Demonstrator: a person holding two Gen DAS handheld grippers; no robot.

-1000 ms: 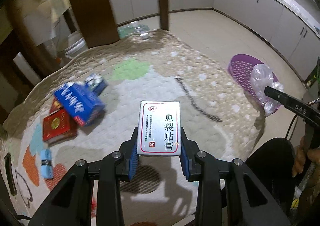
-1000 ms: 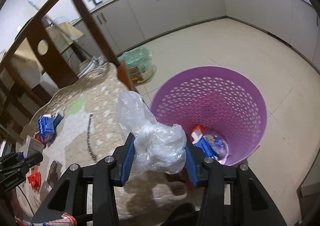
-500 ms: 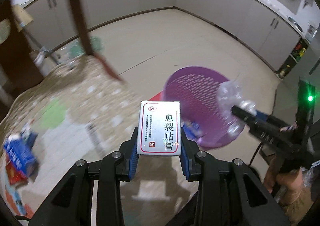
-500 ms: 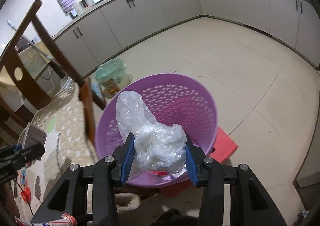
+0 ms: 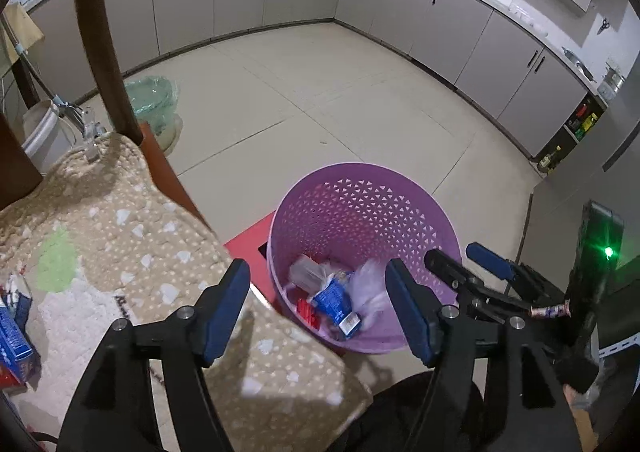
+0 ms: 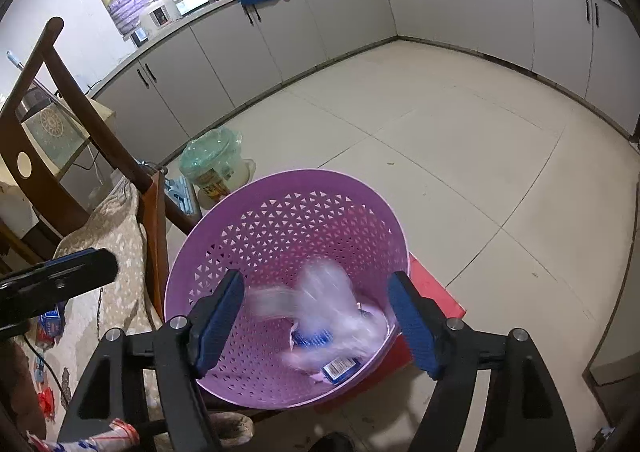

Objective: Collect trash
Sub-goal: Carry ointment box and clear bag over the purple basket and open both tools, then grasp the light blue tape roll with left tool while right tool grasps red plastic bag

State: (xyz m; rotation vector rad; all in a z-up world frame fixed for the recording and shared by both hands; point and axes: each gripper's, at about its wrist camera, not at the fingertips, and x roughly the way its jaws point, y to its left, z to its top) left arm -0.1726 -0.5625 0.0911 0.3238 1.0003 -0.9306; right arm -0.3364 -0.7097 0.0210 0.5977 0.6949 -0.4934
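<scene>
A purple perforated basket [image 5: 360, 208] stands on the floor beside the table; it also shows in the right wrist view [image 6: 288, 220]. My left gripper [image 5: 318, 306] is open and empty above the basket's near rim. My right gripper [image 6: 316, 316] is open and empty over the basket. A clear plastic bag [image 6: 324, 292] is blurred, falling inside the basket; it shows in the left wrist view [image 5: 370, 288]. A grey box [image 5: 306, 270] and blue packets [image 5: 334, 298] lie on the basket's bottom.
A beige patterned tablecloth [image 5: 120, 236] covers the table at the left, with a blue box [image 5: 12, 332] on it. A wooden chair [image 6: 100, 140] stands by the table. A red mat [image 6: 432, 288] lies under the basket. Kitchen cabinets line the far walls.
Both grippers have opened. The grey box has left my left gripper and the plastic bag has left my right gripper; both are down in the basket. Both grippers moved over the basket.
</scene>
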